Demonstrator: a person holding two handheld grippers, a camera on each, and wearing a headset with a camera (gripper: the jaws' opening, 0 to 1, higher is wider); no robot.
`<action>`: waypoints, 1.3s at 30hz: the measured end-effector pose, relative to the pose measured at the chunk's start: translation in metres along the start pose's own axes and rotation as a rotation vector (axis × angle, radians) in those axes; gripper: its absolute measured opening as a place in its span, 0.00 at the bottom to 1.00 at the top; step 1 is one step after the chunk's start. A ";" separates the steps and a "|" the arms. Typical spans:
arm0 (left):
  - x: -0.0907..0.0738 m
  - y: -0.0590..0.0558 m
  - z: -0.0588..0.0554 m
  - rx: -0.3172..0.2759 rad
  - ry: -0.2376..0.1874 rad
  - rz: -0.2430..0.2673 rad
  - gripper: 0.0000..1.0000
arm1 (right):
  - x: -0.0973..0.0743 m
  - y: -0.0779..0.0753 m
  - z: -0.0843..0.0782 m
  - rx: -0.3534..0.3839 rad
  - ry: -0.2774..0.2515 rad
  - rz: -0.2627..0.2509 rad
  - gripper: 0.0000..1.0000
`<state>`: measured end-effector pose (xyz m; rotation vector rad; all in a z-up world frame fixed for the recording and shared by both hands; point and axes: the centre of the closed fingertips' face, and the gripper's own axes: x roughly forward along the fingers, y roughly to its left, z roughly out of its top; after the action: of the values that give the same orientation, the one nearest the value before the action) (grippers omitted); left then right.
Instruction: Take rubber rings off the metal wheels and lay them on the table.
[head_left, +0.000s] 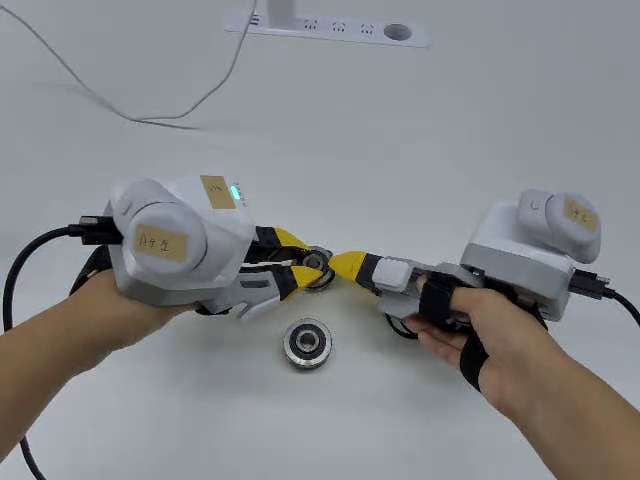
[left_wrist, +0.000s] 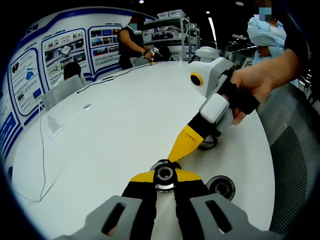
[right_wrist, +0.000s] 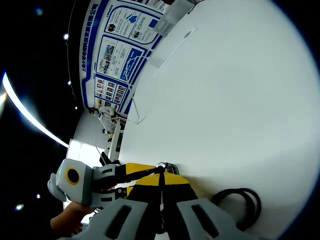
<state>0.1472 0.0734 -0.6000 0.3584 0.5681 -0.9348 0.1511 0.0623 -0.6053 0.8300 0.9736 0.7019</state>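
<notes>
at mid-table (head_left: 420, 130), the metal wheel (left_wrist: 165, 175) is pinched in the left gripper (head_left: 300, 272); the right gripper (left_wrist: 176, 154), jaws pressed together, noses its rim, though i cannot tell if rubber is caught. hold the wheel firm and peel outward. a second wheel (head_left: 307, 342) and a loose rubber ring (right_wrist: 240, 190) lie nearby.

You work at a broad white table (head_left: 420, 130). At its far edge lies a white power strip (head_left: 330, 25), with a grey cable (head_left: 150, 110) curving across the top near it. A wall beyond the table carries blue-bordered posters (left_wrist: 65, 47). Shelves (left_wrist: 175, 25) loaded with boxes stand further back under long ceiling lights (left_wrist: 212, 25). A mesh chair (left_wrist: 295, 150) sits just beside the table's edge.
</notes>
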 end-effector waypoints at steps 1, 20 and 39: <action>0.000 0.000 0.000 0.000 0.000 0.000 0.12 | 0.000 0.001 0.000 -0.004 -0.001 0.002 0.00; 0.000 0.000 0.000 -0.001 -0.002 -0.006 0.12 | 0.004 0.013 -0.004 -0.031 0.019 0.041 0.00; 0.000 0.000 0.000 0.003 -0.003 -0.006 0.13 | -0.001 0.020 -0.007 -0.059 0.041 0.085 0.00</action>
<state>0.1470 0.0736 -0.6000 0.3580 0.5656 -0.9415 0.1413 0.0739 -0.5899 0.8115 0.9547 0.8199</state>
